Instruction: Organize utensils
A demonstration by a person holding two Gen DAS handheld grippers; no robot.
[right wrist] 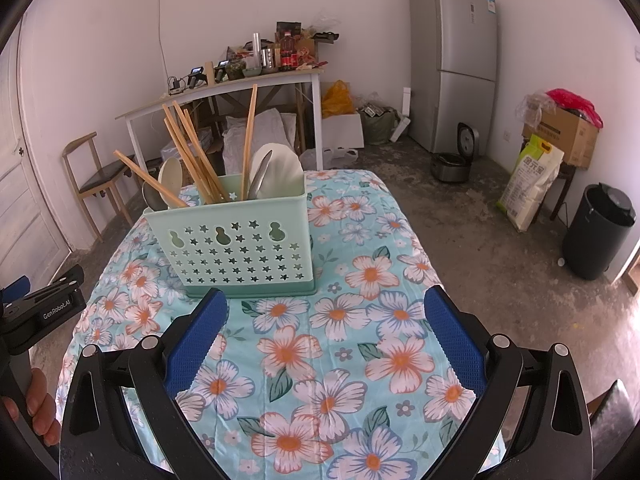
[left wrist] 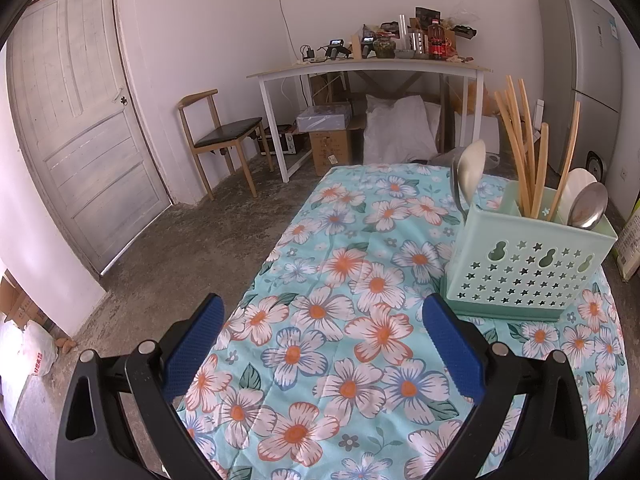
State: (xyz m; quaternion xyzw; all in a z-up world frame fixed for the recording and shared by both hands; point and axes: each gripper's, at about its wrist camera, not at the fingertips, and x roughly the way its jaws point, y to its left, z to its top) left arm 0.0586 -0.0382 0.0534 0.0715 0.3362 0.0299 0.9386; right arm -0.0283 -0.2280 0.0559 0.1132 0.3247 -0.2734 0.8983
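Left wrist view. Your left gripper point(left wrist: 324, 344): blue pads spread wide, nothing between them, held over the flowered cloth point(left wrist: 320, 320) on the worktop. Caddy point(left wrist: 528, 268): mint green, star-punched front, standing upright on the cloth, ahead and right of the gripper. Contents: chopsticks point(left wrist: 520, 148) bundled upright in the middle, leaning at mixed angles; a pale spoon point(left wrist: 472, 168) with a steel one at the left end; a steel spoon point(left wrist: 588, 206) against a white one at the right end. Behind: chair point(left wrist: 224, 136), desk point(left wrist: 368, 68), fridge point(left wrist: 580, 76).

Right wrist view. Your right gripper point(right wrist: 326, 342): pads spread wide, holding nothing, over the cloth. Caddy directly ahead, near the left pad; chopsticks fan leftward. Left gripper's body at the left edge.
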